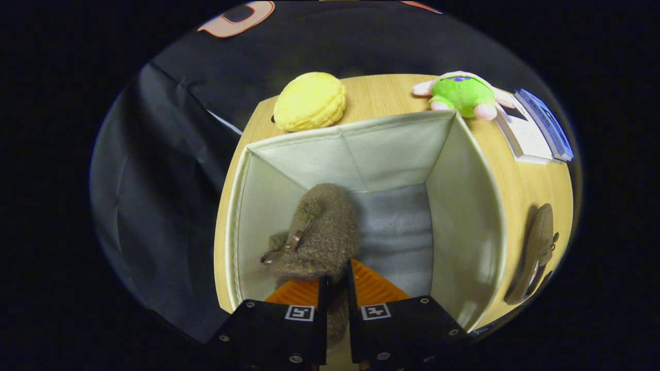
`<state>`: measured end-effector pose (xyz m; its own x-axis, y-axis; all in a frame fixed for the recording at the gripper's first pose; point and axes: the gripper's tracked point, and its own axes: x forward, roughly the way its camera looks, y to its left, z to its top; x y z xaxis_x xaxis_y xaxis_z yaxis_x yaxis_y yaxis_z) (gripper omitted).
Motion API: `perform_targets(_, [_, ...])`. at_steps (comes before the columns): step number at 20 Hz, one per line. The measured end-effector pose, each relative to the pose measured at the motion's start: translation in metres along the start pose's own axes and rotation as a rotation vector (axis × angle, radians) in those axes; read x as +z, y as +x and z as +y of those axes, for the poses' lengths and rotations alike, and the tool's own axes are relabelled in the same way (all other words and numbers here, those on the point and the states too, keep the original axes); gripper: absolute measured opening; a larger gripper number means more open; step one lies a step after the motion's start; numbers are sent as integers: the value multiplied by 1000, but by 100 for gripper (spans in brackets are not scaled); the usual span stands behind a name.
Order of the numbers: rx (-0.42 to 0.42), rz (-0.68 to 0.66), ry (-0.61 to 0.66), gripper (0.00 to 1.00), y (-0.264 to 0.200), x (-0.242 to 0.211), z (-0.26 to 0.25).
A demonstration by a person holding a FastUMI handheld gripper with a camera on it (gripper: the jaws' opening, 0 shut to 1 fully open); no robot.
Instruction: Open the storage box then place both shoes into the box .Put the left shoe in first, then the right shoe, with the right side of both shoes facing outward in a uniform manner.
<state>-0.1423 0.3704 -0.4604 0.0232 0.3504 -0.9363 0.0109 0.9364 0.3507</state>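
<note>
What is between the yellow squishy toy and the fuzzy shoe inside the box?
In the gripper view, the box's far wall stands between the yellow plush toy and the shoe that the gripper holds; a strip of bare box floor lies there too.

- Staged recording booth, not a real home: black cloth wall (170,206) fills the left and top of the frame.
- Small wooden counter (531,185) dressed with household props.
- Props: yellow plush bun (310,101) upper centre, green-and-pink plush toy (460,95) upper right, booklets (536,129) far right.
- Open fabric storage box (464,206) centre, fuzzy brown shoe (322,232) inside, second shoe (536,252) on the counter at right.
</note>
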Motion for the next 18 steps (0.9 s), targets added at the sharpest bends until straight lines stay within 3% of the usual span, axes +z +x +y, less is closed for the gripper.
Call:
perform_targets(2, [71, 36, -5, 31, -7, -8, 8])
perform_targets(3, [81, 31, -10, 44, -14, -7, 5])
perform_targets(5, [115, -1, -24, 61, -32, -2, 6])
perform_targets(9, [165, -79, -105, 80, -85, 10, -3])
perform_targets(13, [161, -194, -145, 93, -137, 25, -28])
perform_targets(18, [134, -306, -139, 97, -186, 31, -81])
